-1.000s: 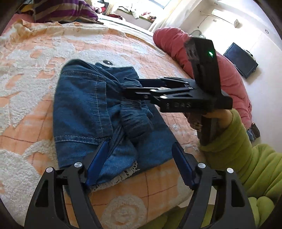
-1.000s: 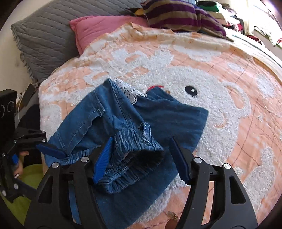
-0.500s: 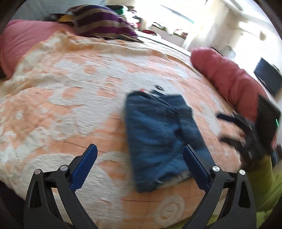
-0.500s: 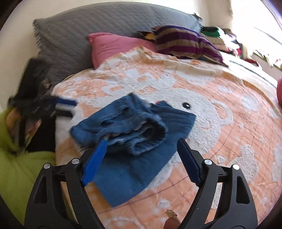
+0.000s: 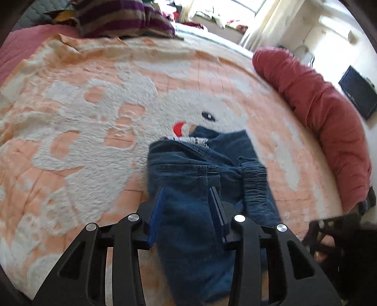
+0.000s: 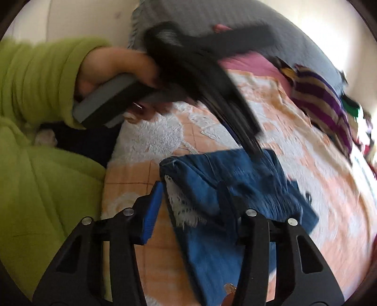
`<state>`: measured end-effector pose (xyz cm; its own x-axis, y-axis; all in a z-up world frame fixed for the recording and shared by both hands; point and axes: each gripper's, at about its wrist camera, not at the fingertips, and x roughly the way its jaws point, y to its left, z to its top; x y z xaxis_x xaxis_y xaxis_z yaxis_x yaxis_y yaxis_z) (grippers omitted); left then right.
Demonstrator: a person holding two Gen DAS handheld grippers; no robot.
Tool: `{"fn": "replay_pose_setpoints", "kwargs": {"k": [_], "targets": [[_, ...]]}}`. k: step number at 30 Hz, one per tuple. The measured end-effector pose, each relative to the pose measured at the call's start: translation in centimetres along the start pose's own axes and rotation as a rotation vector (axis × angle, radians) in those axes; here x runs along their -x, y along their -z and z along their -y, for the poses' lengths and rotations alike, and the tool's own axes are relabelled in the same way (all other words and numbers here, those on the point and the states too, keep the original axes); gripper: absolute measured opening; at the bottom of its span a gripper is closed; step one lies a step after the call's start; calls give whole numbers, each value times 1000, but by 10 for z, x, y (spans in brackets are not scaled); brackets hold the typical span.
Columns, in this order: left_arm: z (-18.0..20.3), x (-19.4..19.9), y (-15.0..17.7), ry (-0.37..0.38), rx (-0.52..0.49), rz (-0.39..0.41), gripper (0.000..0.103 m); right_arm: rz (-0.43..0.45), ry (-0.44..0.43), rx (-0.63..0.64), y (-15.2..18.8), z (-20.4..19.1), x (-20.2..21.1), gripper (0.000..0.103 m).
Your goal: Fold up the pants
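Note:
Folded blue denim pants [image 5: 202,179] with a white lace hem lie on the orange and white bear blanket [image 5: 94,122]. My left gripper [image 5: 186,197] hangs low over their near end, jaws partly closed with denim showing between them; whether it pinches the cloth is unclear. In the right wrist view the pants [image 6: 235,188] lie under my right gripper [image 6: 190,195], whose jaws straddle the lace hem [image 6: 181,207] with a gap. The left gripper [image 6: 202,77] shows there as a blurred black shape above the pants, held by a hand in a green sleeve.
A red bolster [image 5: 318,113] lies along the bed's right edge. A striped cushion [image 5: 122,21], a pink pillow [image 6: 249,63] and a grey headboard pillow [image 6: 212,16] sit at the head. The person's green-clad body [image 6: 47,188] is at the bed's near edge.
Both grippers swung back in over the pants and came down close to them. Both sets of jaws narrowed from wide open. The pants lie in roughly the same folded heap.

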<state>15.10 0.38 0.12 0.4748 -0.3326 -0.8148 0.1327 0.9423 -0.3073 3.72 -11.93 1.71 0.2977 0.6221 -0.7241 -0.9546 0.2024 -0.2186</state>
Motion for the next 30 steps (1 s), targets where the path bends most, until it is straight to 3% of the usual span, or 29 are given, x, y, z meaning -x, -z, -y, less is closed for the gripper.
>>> {"fn": "replay_pose_setpoints", "kwargs": {"k": [2,3,4,6,9,15,19,30], "targets": [[-2,-15,-1,2,7,-23,36,-36,28,55,-5,-3,-19,38],[-3,-20,-1,3,15,-29,36,-48,24,72,-5,-4,-24,26],[-6,-25,0,2,27,-35,36,-59,-13,81,-5,-4,-31,8],[-9,-28,3,5,32,-38,36,-51,-99,32,-4,0,-28,3],[-8,-25,6,9,16,-28,37,-30,-147,31,2,-2,-12,2],[0,-24,10,-22,-21,8,38,-59,-137,-40,24,1,-23,3],[5,-18,15,-17,-32,21,54,-29,-142,-77,18,3,-13,9],[16,-11,22,-52,-75,36,56,32,-153,-119,13,-16,19,22]]}}
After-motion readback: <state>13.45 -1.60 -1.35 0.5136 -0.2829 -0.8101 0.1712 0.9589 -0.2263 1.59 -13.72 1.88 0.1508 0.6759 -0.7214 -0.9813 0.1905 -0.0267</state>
